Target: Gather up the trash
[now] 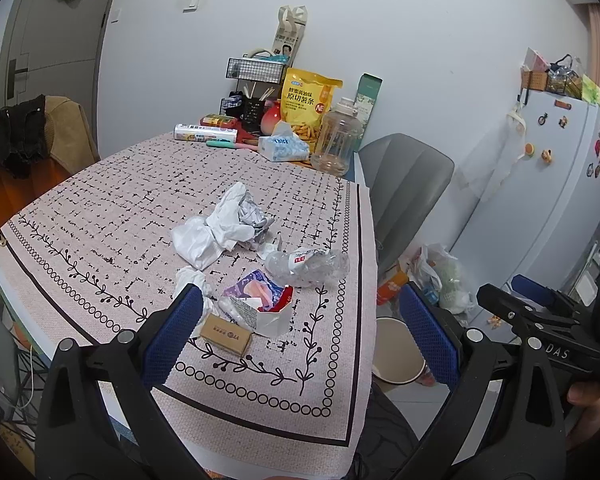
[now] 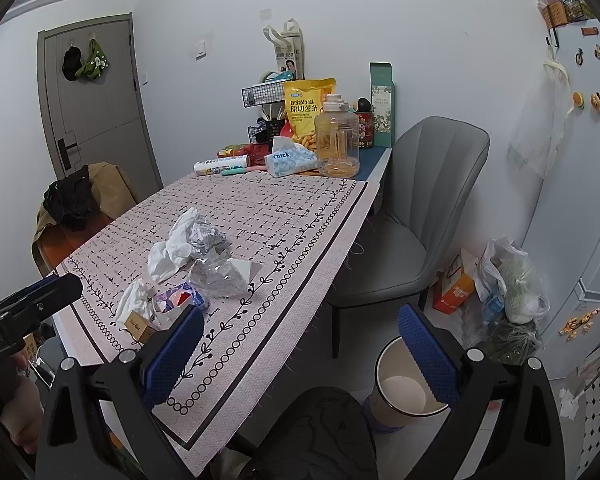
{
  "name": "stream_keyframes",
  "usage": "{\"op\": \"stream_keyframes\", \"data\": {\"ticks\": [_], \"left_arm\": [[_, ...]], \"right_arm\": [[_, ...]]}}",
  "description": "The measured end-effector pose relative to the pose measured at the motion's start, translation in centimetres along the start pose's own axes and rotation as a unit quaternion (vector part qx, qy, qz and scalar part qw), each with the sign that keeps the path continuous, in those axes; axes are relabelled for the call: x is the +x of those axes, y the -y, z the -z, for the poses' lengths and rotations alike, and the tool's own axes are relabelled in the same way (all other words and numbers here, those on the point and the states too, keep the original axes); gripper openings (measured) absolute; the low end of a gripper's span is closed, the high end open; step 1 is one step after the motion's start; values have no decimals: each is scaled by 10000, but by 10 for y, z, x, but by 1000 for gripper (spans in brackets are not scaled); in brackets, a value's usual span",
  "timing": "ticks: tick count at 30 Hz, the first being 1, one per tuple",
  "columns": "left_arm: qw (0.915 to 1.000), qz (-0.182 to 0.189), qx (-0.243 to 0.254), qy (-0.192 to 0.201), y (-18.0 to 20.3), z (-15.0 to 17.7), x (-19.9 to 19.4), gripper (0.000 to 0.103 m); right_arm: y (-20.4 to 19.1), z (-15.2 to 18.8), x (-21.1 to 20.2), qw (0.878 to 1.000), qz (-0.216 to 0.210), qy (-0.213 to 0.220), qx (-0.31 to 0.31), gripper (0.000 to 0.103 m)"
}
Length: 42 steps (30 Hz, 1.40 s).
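While both grippers hang above the near edge of the table (image 1: 100,200), the left gripper (image 1: 300,328) and the right gripper (image 2: 300,344) each stand wide open with nothing between their blue pads. The trash lies in a loose heap on the patterned cloth: crumpled paper (image 1: 216,232), a crushed bottle (image 1: 308,266), a torn wrapper (image 1: 260,296) and a small brown box (image 1: 226,336) (nearest the left gripper's left finger). A white bin (image 2: 404,384) stands on the floor beside the table, below the right gripper, near a grey chair (image 2: 420,200).
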<state>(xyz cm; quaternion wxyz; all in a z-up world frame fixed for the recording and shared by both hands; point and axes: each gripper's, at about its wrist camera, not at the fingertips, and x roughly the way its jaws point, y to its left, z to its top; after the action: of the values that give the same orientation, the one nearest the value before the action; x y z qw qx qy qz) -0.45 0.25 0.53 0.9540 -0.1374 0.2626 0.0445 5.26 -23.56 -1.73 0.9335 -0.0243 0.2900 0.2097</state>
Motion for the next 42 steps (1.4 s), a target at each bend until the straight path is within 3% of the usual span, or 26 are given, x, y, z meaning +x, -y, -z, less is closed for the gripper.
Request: {"op": "stream_keyframes", "data": {"ticks": [42], "left_arm": [[10000,-26,74,19,3,5,3,97]], "right_arm": [[3,3,3,9999,-90,39,106,95]]}}
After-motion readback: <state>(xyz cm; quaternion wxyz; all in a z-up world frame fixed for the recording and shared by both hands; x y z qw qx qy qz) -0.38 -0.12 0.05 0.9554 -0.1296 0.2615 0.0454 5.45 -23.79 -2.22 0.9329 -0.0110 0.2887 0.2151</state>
